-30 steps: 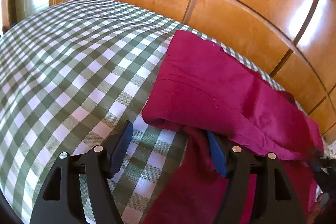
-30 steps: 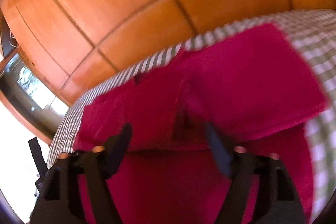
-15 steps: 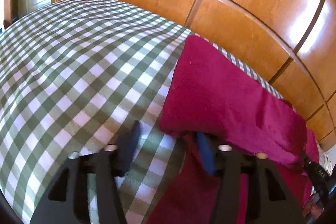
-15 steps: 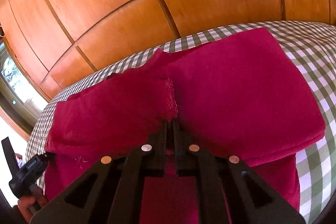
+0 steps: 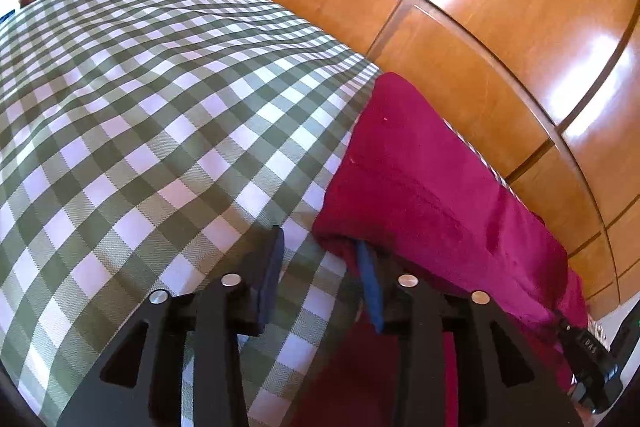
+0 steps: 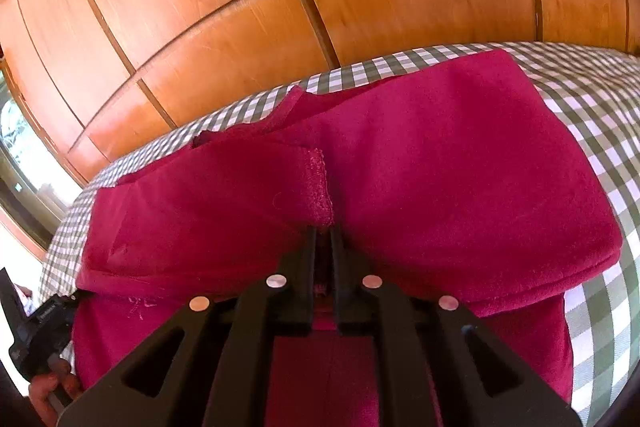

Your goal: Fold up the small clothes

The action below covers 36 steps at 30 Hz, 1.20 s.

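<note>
On the checked bed (image 5: 140, 131), crimson garment (image 6: 460, 179) half folded, right gripper (image 6: 323, 239) fingers clamped on its near edge, left gripper (image 5: 320, 267) fingers closing, nothing pinched, further folds left.

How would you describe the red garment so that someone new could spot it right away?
Find the green and white checked cloth in front of the orange wooden panels. On its edge nearest the panels lies the garment, partly folded. It is the only plain crimson thing there, soft and plush against the checks.
</note>
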{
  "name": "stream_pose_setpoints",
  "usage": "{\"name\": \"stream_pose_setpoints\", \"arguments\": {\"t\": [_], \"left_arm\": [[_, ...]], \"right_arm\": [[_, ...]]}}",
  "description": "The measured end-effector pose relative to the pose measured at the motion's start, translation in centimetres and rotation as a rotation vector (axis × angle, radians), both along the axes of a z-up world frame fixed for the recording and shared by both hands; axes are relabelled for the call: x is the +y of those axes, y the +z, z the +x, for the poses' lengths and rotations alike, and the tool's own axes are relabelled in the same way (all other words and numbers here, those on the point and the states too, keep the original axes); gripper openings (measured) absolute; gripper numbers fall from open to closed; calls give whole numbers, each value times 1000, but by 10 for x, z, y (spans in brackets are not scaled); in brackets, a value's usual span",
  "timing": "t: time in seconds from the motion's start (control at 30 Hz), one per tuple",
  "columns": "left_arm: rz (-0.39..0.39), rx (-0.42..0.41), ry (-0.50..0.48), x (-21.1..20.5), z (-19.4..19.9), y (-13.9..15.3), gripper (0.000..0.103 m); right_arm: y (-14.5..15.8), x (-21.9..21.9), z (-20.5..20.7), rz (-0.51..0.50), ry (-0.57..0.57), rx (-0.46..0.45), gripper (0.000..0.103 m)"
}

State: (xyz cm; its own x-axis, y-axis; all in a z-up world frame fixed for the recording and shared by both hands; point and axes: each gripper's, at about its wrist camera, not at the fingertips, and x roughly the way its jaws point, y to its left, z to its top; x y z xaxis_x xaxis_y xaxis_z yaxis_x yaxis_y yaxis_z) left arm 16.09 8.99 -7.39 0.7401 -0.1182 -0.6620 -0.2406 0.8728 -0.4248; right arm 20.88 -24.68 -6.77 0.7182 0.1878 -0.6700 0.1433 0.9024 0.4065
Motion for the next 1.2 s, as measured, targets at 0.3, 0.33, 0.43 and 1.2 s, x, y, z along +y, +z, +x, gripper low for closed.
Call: {"name": "stream_pose_setpoints", "arguments": {"t": [0.3,0.33,0.43,1.2], "left_arm": [[142,-68,-95,-17,-50,-1,60],[163,-78,-106,-20,-56,-2,62],[226,-119,-151,-27,-78,-6,73],[316,-133,-224,-26,-136,-5,99]], "right_arm": [[12,-1,-40,-35,-16,-99,61],[11,-1,-43,-28,-19,-95,61],[10,-5,-57,-6,-32,-96,61],[5,13,-131,-202,-35,3,70]]}}
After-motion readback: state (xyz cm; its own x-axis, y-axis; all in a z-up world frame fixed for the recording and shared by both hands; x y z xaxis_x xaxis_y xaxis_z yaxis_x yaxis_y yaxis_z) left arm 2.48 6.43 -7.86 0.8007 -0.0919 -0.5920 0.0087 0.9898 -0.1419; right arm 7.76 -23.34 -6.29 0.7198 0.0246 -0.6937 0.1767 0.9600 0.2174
